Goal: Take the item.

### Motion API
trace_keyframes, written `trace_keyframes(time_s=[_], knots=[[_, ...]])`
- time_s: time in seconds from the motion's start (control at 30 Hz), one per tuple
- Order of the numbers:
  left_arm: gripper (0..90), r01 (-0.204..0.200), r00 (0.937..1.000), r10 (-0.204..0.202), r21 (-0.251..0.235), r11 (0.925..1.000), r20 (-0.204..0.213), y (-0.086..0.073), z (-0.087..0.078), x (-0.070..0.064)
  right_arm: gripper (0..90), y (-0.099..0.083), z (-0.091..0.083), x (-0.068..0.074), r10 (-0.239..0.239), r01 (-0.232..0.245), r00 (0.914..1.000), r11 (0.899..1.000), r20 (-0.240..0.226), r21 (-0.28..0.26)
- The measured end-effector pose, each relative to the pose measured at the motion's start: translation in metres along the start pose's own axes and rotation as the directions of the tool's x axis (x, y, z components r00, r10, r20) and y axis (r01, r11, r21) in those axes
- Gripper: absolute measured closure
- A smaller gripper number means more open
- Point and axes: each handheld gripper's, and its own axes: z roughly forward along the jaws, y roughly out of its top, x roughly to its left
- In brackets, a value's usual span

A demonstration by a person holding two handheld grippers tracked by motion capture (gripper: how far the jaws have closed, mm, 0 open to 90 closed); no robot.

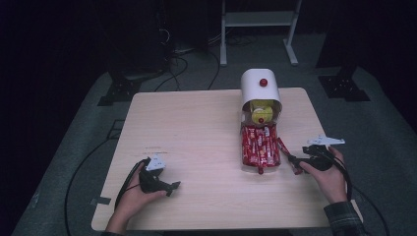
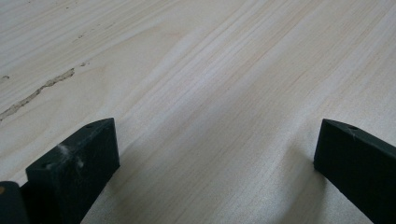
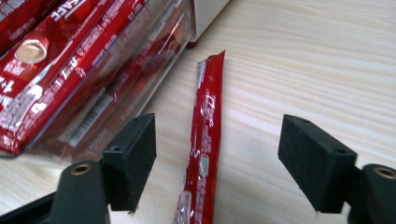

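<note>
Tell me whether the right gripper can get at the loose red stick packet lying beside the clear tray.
Probably yes. The right gripper is open, with the red stick packet lying flat between its jaws on bare table. The clear tray sits close on one side.

red stick packet (image 3: 205,140) with white print, black tool (image 3: 217,154), pale wood-grain table (image 3: 303,56)

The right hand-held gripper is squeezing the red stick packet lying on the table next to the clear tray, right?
Not quite. The right hand-held gripper is open, its jaws wide on either side of the red stick packet, not squeezing it. The right gripper view shows this. The packet does lie on the table next to the clear tray.
</note>
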Motion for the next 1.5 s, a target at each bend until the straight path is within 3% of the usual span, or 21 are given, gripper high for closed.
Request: trace_keyframes(time_s=[1.0, 1.37, 1.5], knots=[[0.0, 0.0, 1.0, 0.0, 0.0, 1.0, 0.0, 0.0, 0.0, 0.0, 17.8, -0.038, -0.025, 0.001, -0.024, 0.025, 0.9997, 0.999, -0.008, 0.021], [0.0, 0.0, 1.0, 0.0, 0.0, 1.0, -0.001, 0.0, 0.0, 0.0, 15.8, -0.048, -0.024, 0.001, -0.032, 0.032, 0.9995, 0.998, 0.001, 0.059], [0.0, 0.0, 1.0, 0.0, 0.0, 1.0, -0.001, 0.0, 0.0, 0.0, 15.8, -0.05, -0.021, 0.001, -0.055, 0.055, 0.9985, 0.995, 0.002, 0.089]])
